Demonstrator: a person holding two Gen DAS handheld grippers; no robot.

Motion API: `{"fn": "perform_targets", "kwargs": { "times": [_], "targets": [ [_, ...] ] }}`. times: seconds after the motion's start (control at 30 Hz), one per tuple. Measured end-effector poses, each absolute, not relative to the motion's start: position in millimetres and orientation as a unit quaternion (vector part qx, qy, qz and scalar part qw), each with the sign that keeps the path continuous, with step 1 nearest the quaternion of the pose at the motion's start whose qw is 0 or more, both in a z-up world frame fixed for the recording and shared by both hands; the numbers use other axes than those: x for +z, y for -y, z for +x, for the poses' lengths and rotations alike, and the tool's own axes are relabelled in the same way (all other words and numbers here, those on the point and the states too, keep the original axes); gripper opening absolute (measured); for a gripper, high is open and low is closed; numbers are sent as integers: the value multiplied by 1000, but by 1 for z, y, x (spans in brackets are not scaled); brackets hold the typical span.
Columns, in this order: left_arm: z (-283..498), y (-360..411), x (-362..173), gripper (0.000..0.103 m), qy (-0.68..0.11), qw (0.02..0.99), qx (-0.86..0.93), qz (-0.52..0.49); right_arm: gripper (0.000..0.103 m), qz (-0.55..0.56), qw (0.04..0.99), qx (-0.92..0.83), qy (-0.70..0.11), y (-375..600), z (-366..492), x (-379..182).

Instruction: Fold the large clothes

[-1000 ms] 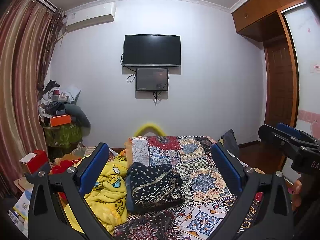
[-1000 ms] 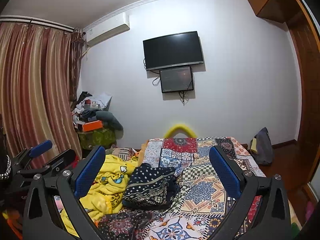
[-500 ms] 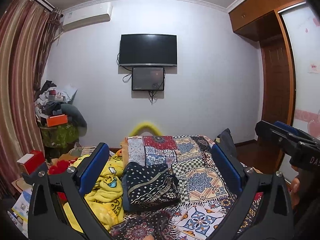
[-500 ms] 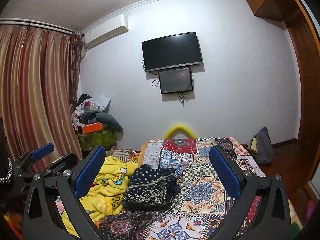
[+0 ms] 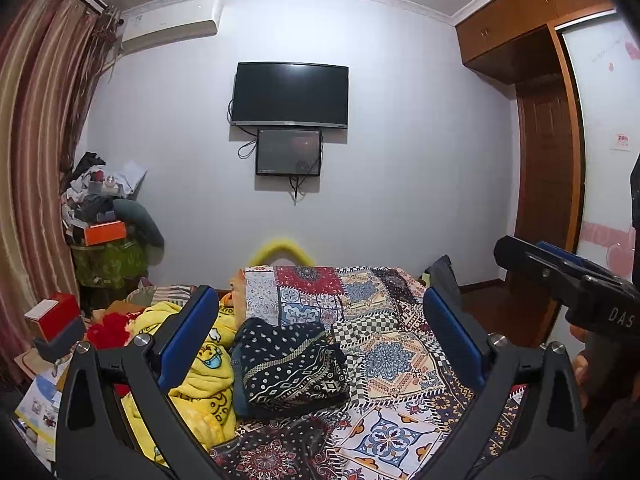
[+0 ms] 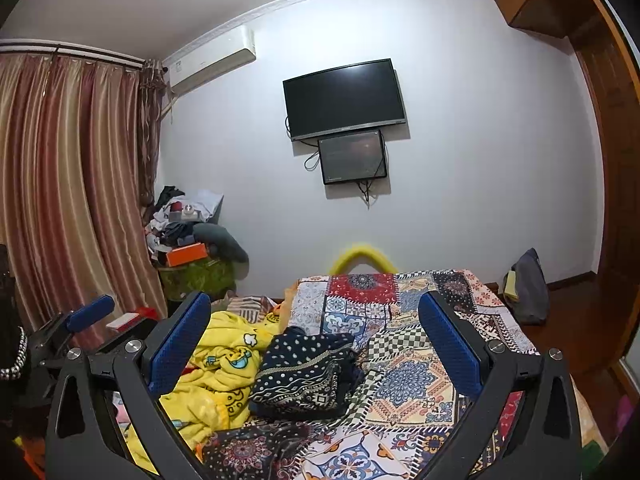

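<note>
folded garment (image 5: 290,364) beyond parted tongs (image 5: 320,344)

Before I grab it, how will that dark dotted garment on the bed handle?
The dark dotted garment is probably floppy: it lies in soft, slumped folds on the patchwork bedspread. Pinched at one edge, its layers would likely unfold and drape. It looks light and unlikely to slip.

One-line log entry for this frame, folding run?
left claw: open, empty | right claw: open, empty | dark patterned garment: folded on bed, untouched
</note>
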State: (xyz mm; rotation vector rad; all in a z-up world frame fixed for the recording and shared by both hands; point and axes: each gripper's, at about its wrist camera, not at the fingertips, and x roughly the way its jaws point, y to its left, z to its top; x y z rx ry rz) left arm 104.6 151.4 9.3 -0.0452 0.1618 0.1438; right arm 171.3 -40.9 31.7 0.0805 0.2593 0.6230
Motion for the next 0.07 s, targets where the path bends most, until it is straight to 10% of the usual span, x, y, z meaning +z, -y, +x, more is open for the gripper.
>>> {"fn": "perform_targets", "kwargs": {
  "times": [0.07],
  "targets": [
    [106, -151, 8, 103, -83, 994, 71, -23, 103, 39, 943, 305, -127, 41, 172, 31]
  ]
}}
